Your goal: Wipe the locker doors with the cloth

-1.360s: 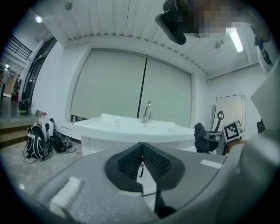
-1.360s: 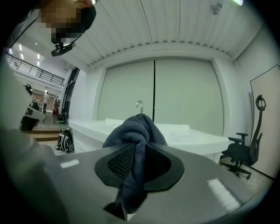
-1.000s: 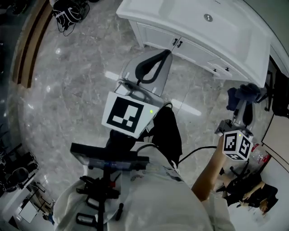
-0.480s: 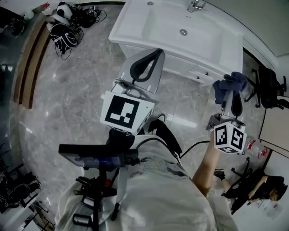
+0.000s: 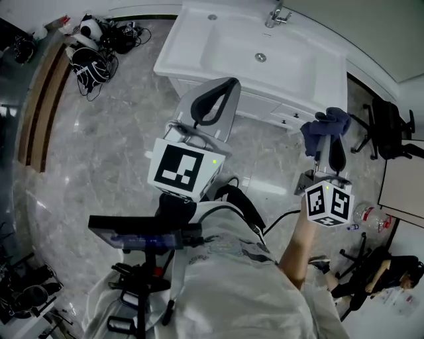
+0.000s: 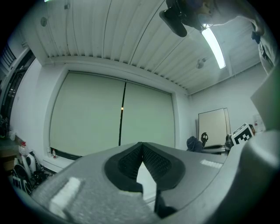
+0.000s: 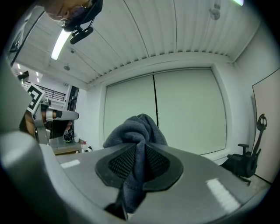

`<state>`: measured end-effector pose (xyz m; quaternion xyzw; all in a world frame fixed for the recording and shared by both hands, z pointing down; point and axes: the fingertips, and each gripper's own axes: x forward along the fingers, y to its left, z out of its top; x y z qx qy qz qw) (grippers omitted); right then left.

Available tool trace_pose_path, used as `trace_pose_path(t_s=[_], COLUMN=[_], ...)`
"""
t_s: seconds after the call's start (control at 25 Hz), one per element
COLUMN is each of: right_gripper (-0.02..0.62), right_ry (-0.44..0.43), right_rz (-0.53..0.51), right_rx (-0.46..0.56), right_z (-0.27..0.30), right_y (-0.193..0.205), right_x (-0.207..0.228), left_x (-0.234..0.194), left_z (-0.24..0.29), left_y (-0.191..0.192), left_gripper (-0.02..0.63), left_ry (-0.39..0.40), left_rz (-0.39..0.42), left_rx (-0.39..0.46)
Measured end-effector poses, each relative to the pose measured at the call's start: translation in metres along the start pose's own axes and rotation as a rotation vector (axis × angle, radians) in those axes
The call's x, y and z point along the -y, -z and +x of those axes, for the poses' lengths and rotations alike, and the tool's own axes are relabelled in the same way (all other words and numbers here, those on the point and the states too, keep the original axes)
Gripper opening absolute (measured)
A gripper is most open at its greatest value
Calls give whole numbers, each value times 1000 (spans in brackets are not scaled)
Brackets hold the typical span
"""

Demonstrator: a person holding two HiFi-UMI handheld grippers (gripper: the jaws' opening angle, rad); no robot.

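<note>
Right gripper view: jaws pinch the cloth (image 7: pixel 134 131); left jaws together.

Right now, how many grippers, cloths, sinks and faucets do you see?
Grippers: 2 (left gripper shut and empty, right gripper shut on the cloth)
Cloths: 1
Sinks: 1 (sink)
Faucets: 1 (faucet)
Total: 5

Right tongs (image 5: pixel 326 142) out at 3 o'clock are pinching a bunched-up dark blue fabric cloth (image 5: pixel 324 124). Left tongs (image 5: pixel 224 89) sit near centre, pointing at 12. White rectangular sink cabinet (image 5: pixel 192 40) at 12, tangled black cables (image 5: pixel 93 49) at 10 on the grey marble floor (image 5: pixel 99 145).
</note>
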<state>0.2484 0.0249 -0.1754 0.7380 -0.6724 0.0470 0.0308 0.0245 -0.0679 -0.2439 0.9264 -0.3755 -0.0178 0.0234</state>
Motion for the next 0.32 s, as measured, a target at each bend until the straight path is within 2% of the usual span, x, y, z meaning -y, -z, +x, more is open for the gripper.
trace_pose_path(t_s=[0.32], right_gripper=[64], right_ry=[-27], right_rz=[-10], right_rx=[-17], right_z=[-1], right_y=[4], right_x=[-6], left_x=[1], left_z=[-1], left_y=[4], left_gripper=[2], left_ry=[-12], left_rz=[-2], left_rx=[-22])
